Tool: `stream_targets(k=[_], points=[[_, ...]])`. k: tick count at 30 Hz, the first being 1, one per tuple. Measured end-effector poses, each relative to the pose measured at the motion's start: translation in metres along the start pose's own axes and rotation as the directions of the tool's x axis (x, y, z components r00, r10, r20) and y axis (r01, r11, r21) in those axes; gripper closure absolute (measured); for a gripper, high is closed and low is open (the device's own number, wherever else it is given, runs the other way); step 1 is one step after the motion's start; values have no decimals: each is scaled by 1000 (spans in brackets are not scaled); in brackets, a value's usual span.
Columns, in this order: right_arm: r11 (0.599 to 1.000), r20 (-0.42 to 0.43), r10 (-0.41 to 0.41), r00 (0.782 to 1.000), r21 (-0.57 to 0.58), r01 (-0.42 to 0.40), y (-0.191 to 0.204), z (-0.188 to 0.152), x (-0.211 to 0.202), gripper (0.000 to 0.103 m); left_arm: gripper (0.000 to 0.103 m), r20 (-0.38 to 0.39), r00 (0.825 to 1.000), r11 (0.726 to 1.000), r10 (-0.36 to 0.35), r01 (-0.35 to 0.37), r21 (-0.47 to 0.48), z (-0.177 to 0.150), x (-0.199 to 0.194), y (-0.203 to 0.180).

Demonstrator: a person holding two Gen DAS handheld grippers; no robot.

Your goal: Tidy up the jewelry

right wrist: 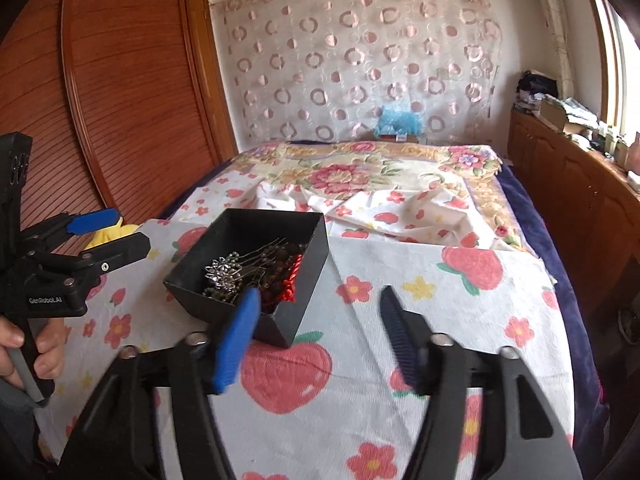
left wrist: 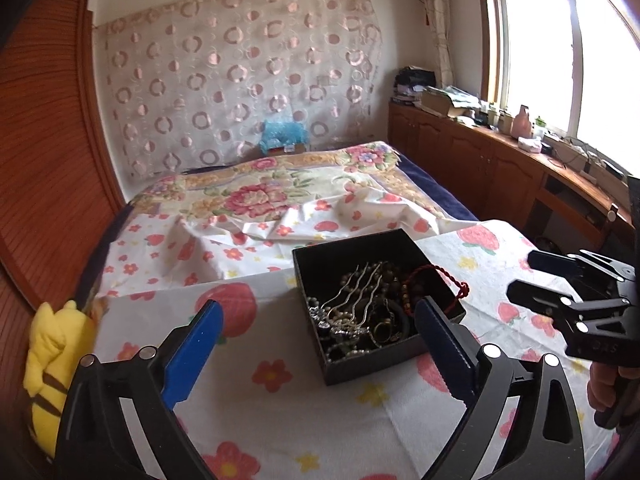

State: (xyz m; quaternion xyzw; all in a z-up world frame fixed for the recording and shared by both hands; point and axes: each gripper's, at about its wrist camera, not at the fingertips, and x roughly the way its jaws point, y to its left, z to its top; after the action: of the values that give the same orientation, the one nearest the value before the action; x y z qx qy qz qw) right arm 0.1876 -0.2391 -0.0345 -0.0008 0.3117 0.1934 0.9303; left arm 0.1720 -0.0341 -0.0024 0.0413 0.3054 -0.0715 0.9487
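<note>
A bed (left wrist: 280, 184) fills the room's middle, covered by a floral quilt and, nearer the cameras, a white sheet (left wrist: 320, 400) printed with strawberries and small flowers. A wooden louvred wardrobe (right wrist: 132, 92) stands along the left side, and a low wooden cabinet (left wrist: 480, 160) cluttered with bottles and boxes runs under the window on the right. A yellow plush toy (left wrist: 52, 364) lies at the bed's left edge.

On the sheet sits an open black box (left wrist: 400, 360) holding a tangle of jewelry (left wrist: 360, 308): silver wavy hairpins, dark bead strands, a ring, and a red cord bracelet (left wrist: 436, 280) draped over the box's right rim.

The left gripper (left wrist: 320, 344) hovers just in front of the box with its blue-padded fingers spread wide, holding nothing; its right finger overlaps the box's near right corner in the left wrist view. The right gripper (right wrist: 316, 336) also stands spread and empty, just right of the box, its left finger in front of the box's near wall.
</note>
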Motion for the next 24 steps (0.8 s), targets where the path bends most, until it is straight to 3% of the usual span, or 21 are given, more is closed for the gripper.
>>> stream_targets(k=[10, 24], points=[[999, 111, -42, 993, 5, 41, 19, -8, -43, 3, 8, 49, 998, 1000, 26, -25, -10, -20, -44, -6], [986, 151, -165, 975, 61, 157, 34, -33, -87, 3, 8, 56, 994, 991, 96, -90, -102, -59, -87, 9]])
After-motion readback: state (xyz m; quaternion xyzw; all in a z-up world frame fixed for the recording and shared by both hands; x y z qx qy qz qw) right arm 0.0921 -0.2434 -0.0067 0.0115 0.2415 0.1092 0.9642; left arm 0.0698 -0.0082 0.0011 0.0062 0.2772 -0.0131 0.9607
